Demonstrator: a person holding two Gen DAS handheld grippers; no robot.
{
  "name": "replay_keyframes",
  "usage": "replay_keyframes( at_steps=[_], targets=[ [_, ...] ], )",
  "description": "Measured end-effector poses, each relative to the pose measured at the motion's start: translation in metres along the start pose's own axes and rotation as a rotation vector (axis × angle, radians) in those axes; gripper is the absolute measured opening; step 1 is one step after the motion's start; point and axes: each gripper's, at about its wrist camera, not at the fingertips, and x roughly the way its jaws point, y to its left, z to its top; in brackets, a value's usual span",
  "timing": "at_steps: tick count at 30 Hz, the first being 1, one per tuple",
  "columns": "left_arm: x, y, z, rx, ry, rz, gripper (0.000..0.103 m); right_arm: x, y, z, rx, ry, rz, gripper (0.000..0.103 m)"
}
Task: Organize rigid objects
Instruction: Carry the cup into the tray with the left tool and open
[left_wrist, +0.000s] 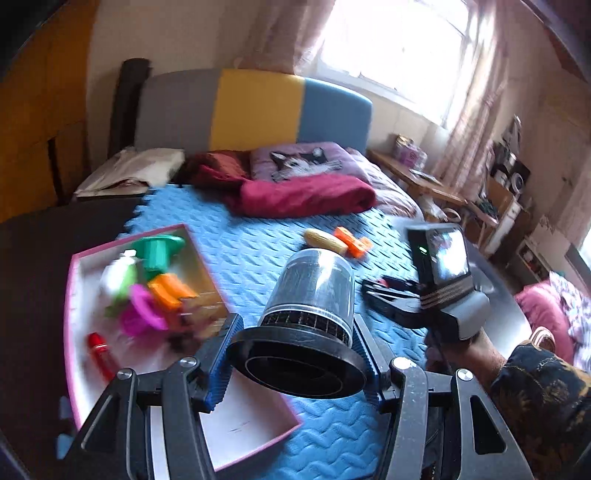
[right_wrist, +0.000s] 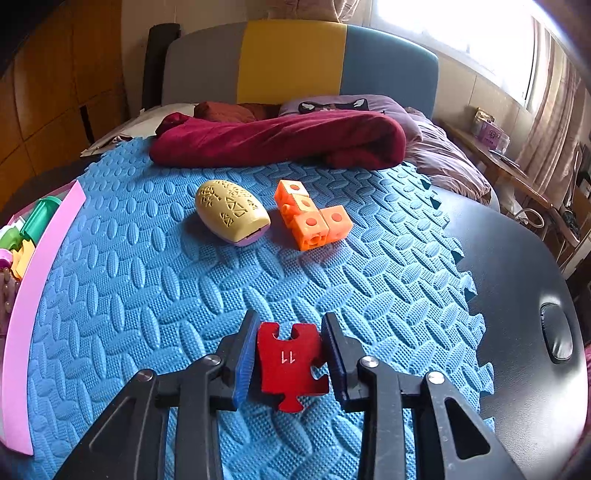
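The left gripper (left_wrist: 295, 363) is clamped on the black flanged base of a clear-walled cylindrical container (left_wrist: 308, 314), carried tilted above the blue foam mat (right_wrist: 147, 277) beside the pink-rimmed box (left_wrist: 79, 258) — green, orange and magenta toys lie inside that box, blurred. The right gripper (right_wrist: 290, 363) sits low on the mat with a red jigsaw piece (right_wrist: 290, 363) marked 11 between its part-open fingers; contact is unclear. Farther up the mat — a yellow engraved egg-shaped toy (right_wrist: 231, 210) and orange linking cubes (right_wrist: 312, 218).
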Motion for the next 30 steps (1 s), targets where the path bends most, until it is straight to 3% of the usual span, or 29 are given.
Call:
replay_keyframes(
  at_steps=[5,10,14,21,30],
  targets=[
    [-0.029,0.059,-0.010,-0.094,-0.020,0.097,0.058,0.000,0.000,0.000,0.000,0.000,-0.001,0.034],
    [-0.033,0.109,-0.038,-0.211,0.039,0.169,0.058,0.000,0.001,0.000,-0.004,-0.001,-0.005,0.034],
    [-0.023,0.118,-0.056,-0.250,0.090,0.166,0.058,0.000,0.001,0.000,-0.005,-0.001,-0.006,0.034],
    [0.011,0.113,-0.048,-0.289,0.132,0.112,0.058,-0.001,0.002,0.000,-0.011,-0.001,-0.014,0.034],
    [0.055,0.125,-0.038,-0.274,0.171,0.225,0.059,-0.001,0.003,0.000,-0.015,-0.002,-0.020,0.034]
  ],
)
